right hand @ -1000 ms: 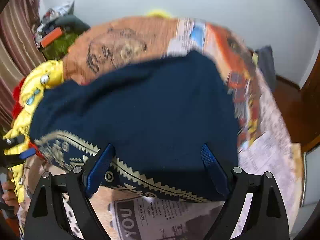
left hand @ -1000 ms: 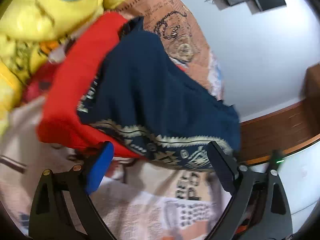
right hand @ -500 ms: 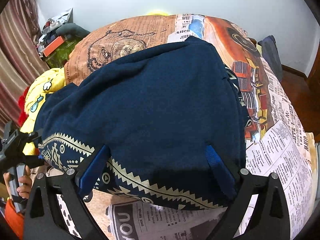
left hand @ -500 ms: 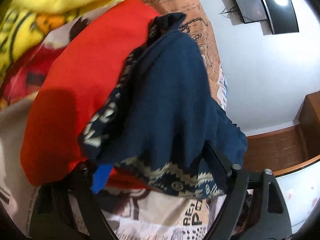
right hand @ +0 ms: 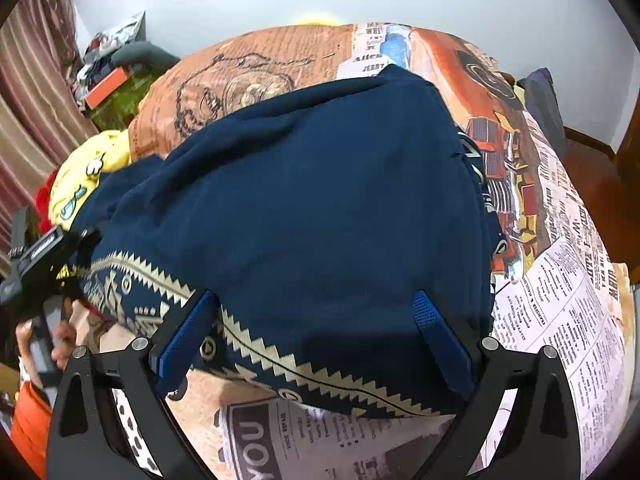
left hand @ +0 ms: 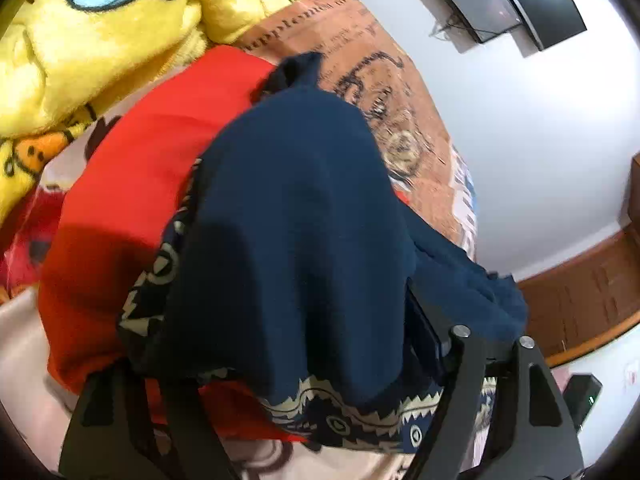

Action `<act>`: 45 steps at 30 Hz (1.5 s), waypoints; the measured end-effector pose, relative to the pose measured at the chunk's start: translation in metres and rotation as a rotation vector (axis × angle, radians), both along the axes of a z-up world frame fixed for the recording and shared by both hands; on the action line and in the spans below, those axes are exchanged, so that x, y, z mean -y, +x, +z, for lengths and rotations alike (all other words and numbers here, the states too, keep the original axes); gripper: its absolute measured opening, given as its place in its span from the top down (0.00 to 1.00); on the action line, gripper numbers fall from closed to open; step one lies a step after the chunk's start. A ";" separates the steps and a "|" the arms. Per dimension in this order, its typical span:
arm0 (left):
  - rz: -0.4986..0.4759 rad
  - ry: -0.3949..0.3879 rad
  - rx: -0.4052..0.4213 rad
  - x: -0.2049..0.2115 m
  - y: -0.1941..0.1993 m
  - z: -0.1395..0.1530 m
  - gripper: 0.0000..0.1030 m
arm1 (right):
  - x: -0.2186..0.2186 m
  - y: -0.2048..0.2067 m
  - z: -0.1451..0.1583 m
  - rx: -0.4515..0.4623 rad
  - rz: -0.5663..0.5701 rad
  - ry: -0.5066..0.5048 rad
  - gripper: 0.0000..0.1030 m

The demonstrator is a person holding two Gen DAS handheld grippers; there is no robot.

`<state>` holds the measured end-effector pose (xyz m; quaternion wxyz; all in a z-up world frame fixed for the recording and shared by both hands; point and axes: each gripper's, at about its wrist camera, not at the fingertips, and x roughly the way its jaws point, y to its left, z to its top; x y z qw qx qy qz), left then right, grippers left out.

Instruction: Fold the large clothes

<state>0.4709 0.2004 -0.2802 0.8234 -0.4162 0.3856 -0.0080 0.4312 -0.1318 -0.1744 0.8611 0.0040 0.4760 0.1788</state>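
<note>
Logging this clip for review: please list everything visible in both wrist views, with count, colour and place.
Navy garment: one, navy with cream zigzag border, spread on the bed.
Red cloth: one, red, under the navy garment's left side.
Bedsheet: one, newspaper and truck print, covering the bed.
Plush toy: one, yellow, far left of the bed.
Wall screen: one, black, on the white wall.
Left gripper: one, black, fabric draped over its fingers.
Right gripper: one, black with blue pads, open at the hem.
</note>
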 end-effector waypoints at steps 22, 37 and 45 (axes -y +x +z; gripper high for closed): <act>-0.049 0.511 0.281 0.059 -0.061 0.162 0.89 | -0.097 0.009 0.031 0.064 0.155 -0.083 0.05; -0.283 0.673 0.404 0.189 -0.020 0.206 0.90 | -0.002 -0.013 0.059 0.079 0.034 0.005 0.05; -0.722 0.633 0.332 0.317 -0.005 0.155 0.90 | 0.134 -0.041 0.059 0.066 -0.261 -0.022 0.05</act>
